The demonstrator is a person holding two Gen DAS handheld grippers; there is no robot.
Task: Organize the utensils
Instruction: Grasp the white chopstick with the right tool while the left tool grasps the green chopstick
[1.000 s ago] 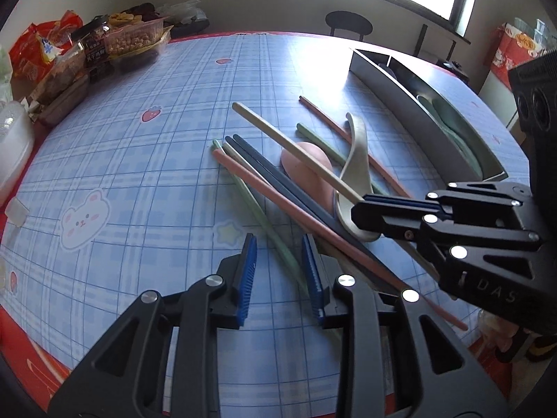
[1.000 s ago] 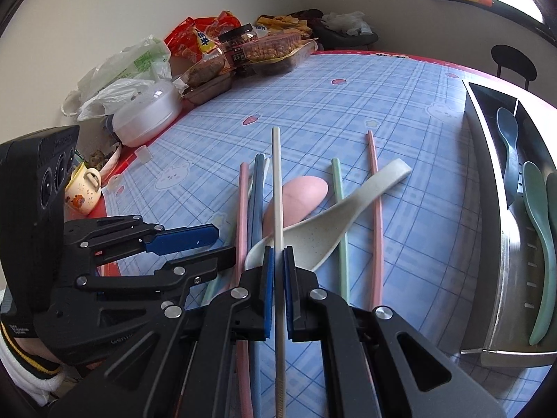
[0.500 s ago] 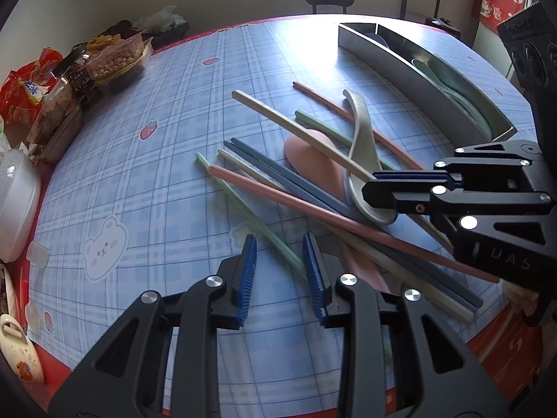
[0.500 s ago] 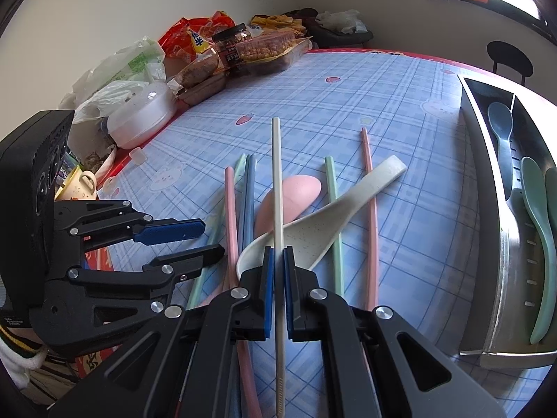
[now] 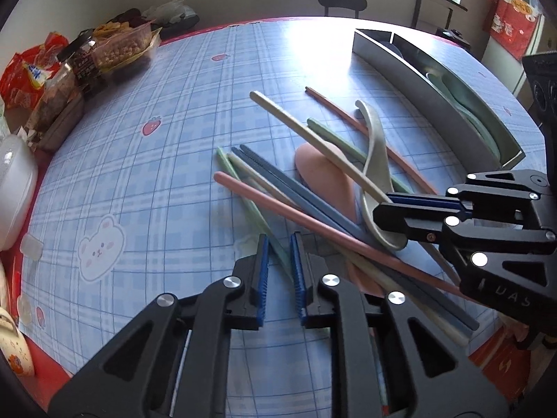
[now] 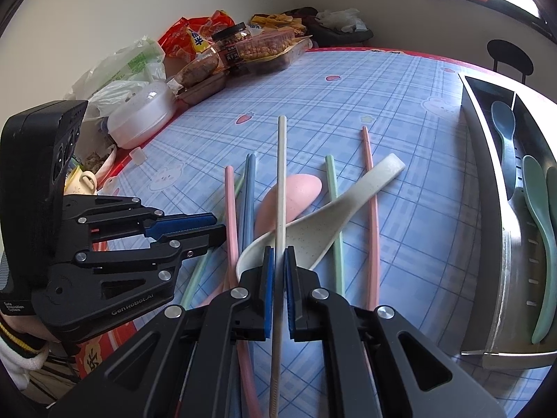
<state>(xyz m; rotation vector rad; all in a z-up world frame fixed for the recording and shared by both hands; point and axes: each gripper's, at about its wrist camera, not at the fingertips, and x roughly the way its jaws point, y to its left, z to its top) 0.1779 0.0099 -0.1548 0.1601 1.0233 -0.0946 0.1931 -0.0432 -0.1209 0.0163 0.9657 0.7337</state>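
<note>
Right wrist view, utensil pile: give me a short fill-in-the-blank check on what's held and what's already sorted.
1. The right gripper is shut on a ____ chopstick.
2. The pink spoon lies ____ the speckled white spoon.
3. The left gripper is ____ and holds nothing.
4. The blue spoon lies in the metal ____.

Missing words: white; under; open; tray

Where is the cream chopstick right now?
In the right wrist view the cream chopstick is clamped in the right gripper, pointing forward over the cream spoon and pink spoon, between the blue chopsticks and a green chopstick.
</note>
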